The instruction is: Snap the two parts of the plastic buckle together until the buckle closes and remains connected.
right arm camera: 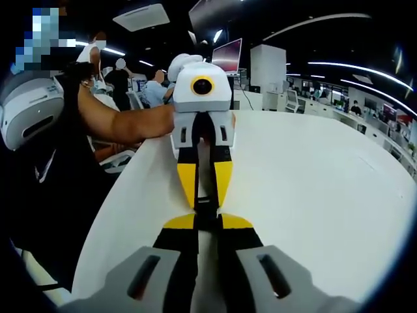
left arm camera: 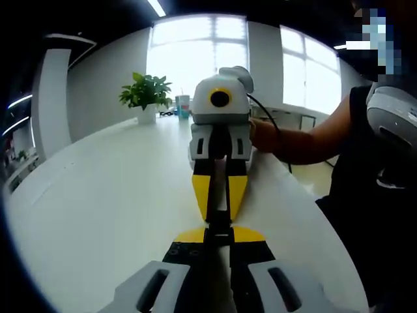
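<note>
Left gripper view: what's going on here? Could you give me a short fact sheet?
Surface: white table
Left tongs: closed on black buckle
Right tongs: facing them tip to tip, closed on the same buckle
Buckle snapped: cannot tell
Background: potted plant, cup
Person: arm behind right tongs

Two grippers meet tip to tip over one white surface (left arm camera: 98, 215): the left gripper (left arm camera: 219, 238) and the right gripper (right arm camera: 207, 225), with one black buckle (left arm camera: 219, 225) between their jaws. At the far end stand one potted plant (left arm camera: 146, 94) and one cup (left arm camera: 182, 105).
</note>
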Demonstrator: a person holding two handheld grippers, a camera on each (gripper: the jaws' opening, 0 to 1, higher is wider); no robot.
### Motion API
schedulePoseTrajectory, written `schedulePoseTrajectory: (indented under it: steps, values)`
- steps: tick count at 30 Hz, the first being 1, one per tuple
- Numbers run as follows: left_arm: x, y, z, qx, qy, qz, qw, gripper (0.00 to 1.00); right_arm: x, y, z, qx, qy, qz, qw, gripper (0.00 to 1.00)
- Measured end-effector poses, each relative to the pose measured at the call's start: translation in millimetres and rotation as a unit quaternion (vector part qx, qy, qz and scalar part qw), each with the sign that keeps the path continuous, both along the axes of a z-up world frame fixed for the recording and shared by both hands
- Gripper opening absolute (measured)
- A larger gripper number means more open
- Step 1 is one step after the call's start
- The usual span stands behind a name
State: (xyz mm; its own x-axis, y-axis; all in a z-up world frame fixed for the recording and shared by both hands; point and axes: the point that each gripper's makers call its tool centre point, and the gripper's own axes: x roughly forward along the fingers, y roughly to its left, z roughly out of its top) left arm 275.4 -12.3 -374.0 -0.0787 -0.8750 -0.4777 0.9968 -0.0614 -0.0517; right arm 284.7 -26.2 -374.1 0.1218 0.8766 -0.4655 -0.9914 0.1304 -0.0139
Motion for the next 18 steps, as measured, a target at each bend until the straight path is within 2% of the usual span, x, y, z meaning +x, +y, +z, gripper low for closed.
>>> schedulePoseTrajectory:
  steps: [14,18]
  values:
    - [3.5,-3.6,-1.9,-0.003,0.009,0.004,0.9999,0.08,-0.5,-0.8,0.5,0.004,0.002,0.0,1.0,0.08]
    - [3.8,-5.0,-2.1,-0.005,-0.01,0.002,0.9999,0.09,0.5,-1.4,0.6,0.004,-0.001,-0.001,1.0,0.08]
